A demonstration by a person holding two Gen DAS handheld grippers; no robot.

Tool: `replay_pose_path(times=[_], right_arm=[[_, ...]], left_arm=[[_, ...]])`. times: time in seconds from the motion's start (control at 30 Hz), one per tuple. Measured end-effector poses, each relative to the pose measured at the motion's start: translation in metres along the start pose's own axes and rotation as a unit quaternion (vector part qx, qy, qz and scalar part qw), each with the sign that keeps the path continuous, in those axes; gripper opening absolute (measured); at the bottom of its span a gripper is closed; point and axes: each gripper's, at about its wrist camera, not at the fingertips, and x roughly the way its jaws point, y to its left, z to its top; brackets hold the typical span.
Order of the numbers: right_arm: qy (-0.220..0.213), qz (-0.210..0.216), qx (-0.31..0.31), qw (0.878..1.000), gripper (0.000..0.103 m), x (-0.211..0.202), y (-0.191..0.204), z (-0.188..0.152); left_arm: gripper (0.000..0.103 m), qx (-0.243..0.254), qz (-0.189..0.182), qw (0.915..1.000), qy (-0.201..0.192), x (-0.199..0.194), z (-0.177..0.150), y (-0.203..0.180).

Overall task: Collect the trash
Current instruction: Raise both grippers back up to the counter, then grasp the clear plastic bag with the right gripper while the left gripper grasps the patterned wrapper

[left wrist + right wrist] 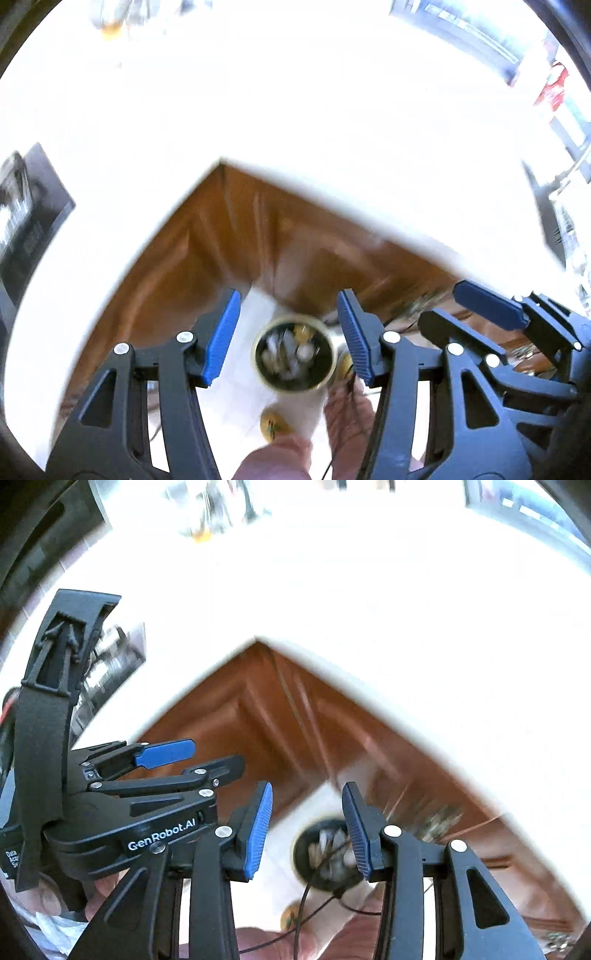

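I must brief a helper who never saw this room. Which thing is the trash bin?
Find the white counter corner with brown cabinets beneath. On the pale floor below stands the bin, round, dark inside, pale-rimmed, holding white scraps.

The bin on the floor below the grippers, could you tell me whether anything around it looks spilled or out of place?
Yes: a yellowish round item lies on the floor outside the bin, apart from the scraps inside. The blur hides what it is.
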Motion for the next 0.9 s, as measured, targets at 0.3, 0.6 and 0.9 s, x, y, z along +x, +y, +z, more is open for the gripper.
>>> replay_pose_path(times=[0.3, 0.6, 0.9], right_arm=[[-0.096, 0.005, 0.033, 0.995, 0.041, -0.139, -0.019, 0.073], [-0.160, -0.001, 0.060, 0.985, 0.041, -0.260, -0.071, 0.145], [-0.177, -0.016, 0.083, 0.981, 0.041, -0.337, -0.162, 0.217]], left_arm=[[0.052, 0.054, -0.037, 0.9947, -0.079, -0.103, 0.088, -0.062], [0.052, 0.087, -0.102, 0.9847, -0.112, -0.166, 0.169, -0.134], [0.052, 0.103, -0.112, 0.9836, -0.098, -0.143, 0.246, -0.214]])
